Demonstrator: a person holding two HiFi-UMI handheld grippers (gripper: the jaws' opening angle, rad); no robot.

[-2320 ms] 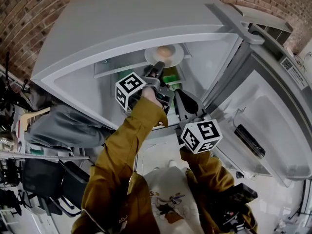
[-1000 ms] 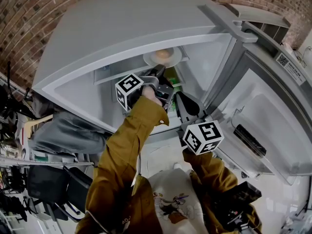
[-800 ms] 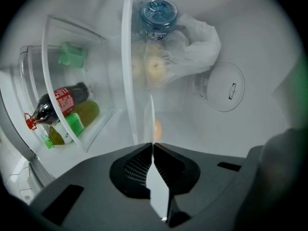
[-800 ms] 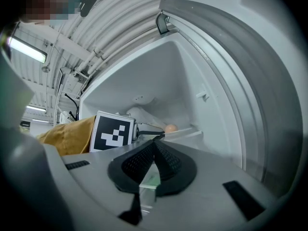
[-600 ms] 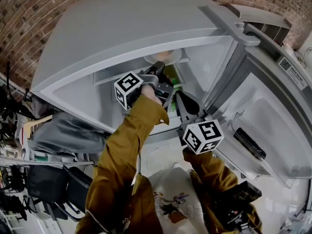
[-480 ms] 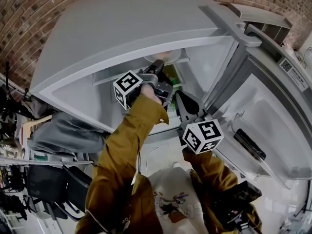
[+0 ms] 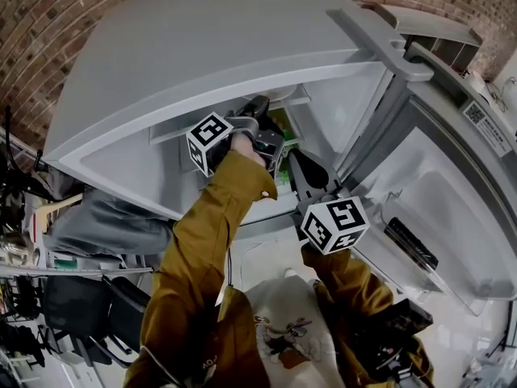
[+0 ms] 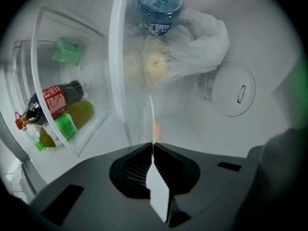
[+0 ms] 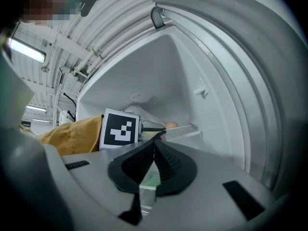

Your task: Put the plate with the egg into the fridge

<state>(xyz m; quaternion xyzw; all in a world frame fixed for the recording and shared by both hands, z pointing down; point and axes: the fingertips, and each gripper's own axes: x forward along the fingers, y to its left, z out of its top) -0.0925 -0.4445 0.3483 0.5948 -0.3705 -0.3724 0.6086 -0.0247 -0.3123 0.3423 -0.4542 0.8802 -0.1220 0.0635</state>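
Note:
In the left gripper view the white plate [image 8: 151, 113] shows edge-on, a thin upright line, and my left gripper [image 8: 151, 146] is shut on its near rim. The orange egg [image 8: 157, 128] peeks out just beyond the jaws on the plate. In the head view my left gripper [image 7: 260, 105] reaches deep into the open grey fridge [image 7: 226, 31], whose top edge hides the plate and egg. My right gripper [image 7: 297, 160] hangs just outside the opening, shut with nothing in it. The right gripper view shows its own closed jaws [image 9: 154, 141], the left gripper's marker cube [image 9: 119, 128] and the egg [image 9: 171, 124] beyond.
Deeper in the fridge are a blue-lidded tub [image 8: 160, 5] and a plastic bag [image 8: 195, 40]. A clear bin at the left holds a dark sauce bottle [image 8: 48, 102] and green containers. A glass shelf edge [image 8: 118, 66] runs close by. The open door [image 7: 452, 208] stands at the right.
My left gripper has carried the plate further into the fridge; plate and egg have slipped out of sight under the fridge's top edge in the head view. The right gripper has not moved.

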